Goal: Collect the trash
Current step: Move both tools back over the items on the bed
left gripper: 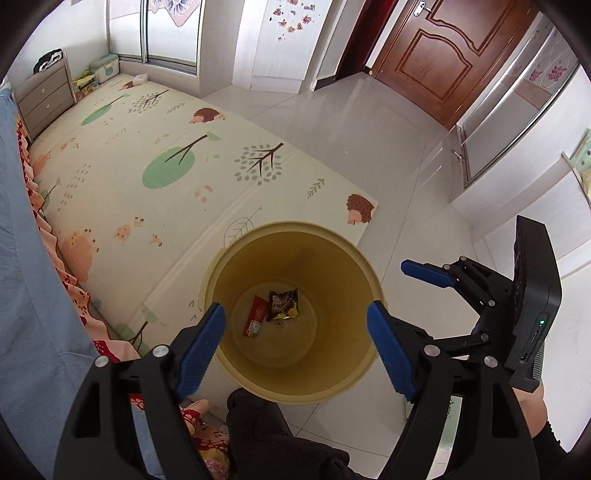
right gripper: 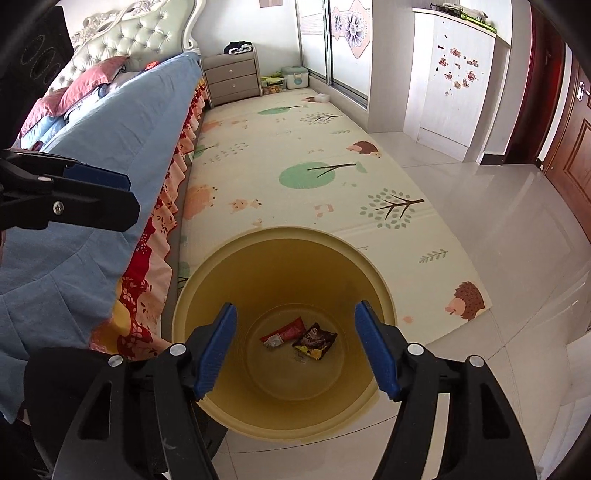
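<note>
Wrappers, two of them, lie side by side at the bottom of one yellow bin: a red wrapper and a dark wrapper. Left gripper and right gripper hover above, fingers spread, nothing between them.

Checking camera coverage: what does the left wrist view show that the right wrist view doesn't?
Left wrist only: the wooden door in full and the right gripper from the side. Right wrist only: the headboard and pillows. Both: the yellow bin with a red wrapper and a dark wrapper at its bottom, and the play mat.
</note>
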`<state>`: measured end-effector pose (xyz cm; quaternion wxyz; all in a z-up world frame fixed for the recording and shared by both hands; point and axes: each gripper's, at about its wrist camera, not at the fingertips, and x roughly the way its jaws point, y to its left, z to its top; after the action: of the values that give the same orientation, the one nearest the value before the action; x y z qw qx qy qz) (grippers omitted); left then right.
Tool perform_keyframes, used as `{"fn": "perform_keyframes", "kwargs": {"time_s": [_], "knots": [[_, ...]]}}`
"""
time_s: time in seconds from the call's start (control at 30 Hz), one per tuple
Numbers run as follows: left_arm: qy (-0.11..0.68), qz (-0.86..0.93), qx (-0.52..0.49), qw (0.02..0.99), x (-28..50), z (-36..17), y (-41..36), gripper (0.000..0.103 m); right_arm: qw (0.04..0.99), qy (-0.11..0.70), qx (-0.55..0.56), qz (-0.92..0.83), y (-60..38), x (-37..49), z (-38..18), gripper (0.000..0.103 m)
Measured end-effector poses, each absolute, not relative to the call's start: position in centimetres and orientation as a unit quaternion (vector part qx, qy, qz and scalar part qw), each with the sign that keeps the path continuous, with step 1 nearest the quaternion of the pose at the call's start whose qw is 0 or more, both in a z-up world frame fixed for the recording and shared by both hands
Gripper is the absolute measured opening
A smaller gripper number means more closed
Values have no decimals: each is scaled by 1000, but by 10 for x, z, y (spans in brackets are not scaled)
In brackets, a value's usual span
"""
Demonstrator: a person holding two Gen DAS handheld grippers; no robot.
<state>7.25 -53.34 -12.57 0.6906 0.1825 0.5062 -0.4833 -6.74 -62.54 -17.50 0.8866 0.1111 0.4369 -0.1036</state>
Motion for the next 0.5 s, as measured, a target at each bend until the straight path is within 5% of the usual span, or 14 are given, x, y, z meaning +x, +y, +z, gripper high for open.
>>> {"fn": "perform_keyframes", "kwargs": {"time_s": [0.5], "knots": [[382, -406, 148, 817, 68, -3, -335, 84, 939, 333, 76, 48, -489, -32, -54, 65]]}}
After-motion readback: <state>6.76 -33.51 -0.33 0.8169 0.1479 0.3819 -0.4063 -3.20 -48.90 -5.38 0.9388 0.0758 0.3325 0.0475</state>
